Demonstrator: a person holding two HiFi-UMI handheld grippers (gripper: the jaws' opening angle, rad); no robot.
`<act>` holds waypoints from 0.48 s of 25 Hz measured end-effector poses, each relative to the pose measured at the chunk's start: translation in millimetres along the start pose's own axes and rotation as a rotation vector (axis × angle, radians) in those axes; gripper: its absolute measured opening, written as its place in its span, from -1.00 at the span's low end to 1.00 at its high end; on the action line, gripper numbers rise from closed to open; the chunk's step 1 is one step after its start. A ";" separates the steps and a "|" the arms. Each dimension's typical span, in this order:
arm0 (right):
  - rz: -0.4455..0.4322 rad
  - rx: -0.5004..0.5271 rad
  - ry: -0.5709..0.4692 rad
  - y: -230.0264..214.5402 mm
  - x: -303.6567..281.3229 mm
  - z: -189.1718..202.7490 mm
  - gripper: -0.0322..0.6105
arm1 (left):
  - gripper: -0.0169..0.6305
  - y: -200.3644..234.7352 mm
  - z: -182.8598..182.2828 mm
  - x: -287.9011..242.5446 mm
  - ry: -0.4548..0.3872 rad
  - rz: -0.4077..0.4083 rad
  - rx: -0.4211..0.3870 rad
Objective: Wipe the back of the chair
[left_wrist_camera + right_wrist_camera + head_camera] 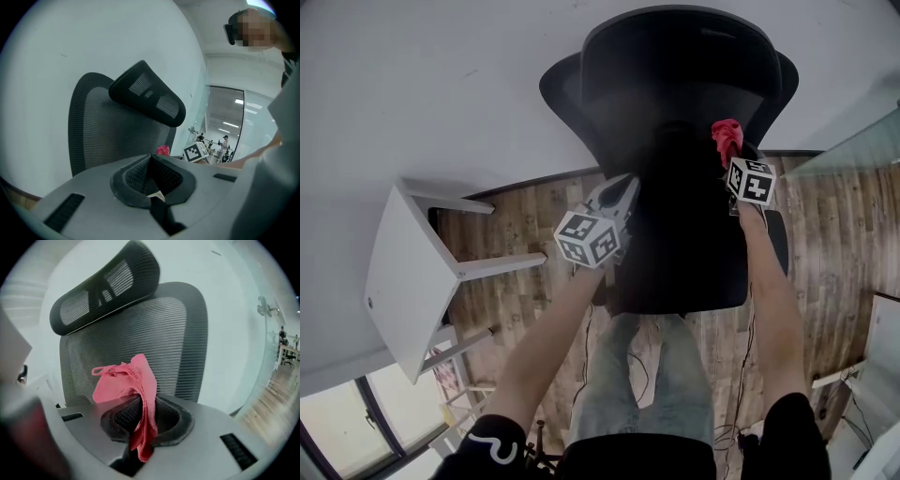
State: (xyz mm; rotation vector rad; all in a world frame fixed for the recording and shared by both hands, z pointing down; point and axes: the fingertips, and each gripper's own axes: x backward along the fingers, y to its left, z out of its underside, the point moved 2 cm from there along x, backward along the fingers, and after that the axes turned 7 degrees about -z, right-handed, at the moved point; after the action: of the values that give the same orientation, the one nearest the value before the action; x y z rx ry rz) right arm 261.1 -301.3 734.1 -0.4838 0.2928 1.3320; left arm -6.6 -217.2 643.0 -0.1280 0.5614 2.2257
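Observation:
A black mesh office chair stands in front of me with its back [675,84] against the white wall. Its headrest [147,98] tops the ribbed mesh back [154,348]. My right gripper [729,152] is shut on a pinkish-red cloth [124,380], which bunches above the jaws just short of the mesh. From above, the red cloth [727,138] lies over the right side of the chair. My left gripper [628,184] hovers at the chair's left side, jaws closed with nothing held. The left gripper [151,161] faces the mesh, with the red cloth [163,150] beyond it.
A white table [412,272] stands on the wood floor [525,211] to the left. A glass partition [853,141] runs along the right. The person's legs [647,375] are directly behind the chair seat, and cables lie on the floor near them.

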 end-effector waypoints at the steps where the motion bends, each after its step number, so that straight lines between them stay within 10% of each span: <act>1: 0.011 -0.012 -0.003 -10.0 3.7 0.4 -0.67 | -0.87 -4.1 0.7 -2.8 0.003 0.004 -0.001; 12: 0.124 -0.113 -0.014 -95.0 36.6 17.2 -0.68 | -0.87 -32.0 5.7 -26.4 0.017 0.022 -0.012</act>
State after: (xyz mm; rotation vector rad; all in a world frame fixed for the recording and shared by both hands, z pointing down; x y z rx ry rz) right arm 360.4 -276.7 747.8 -0.5581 0.2396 1.4775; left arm 35.2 -215.1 644.0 -0.1479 0.5617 2.2515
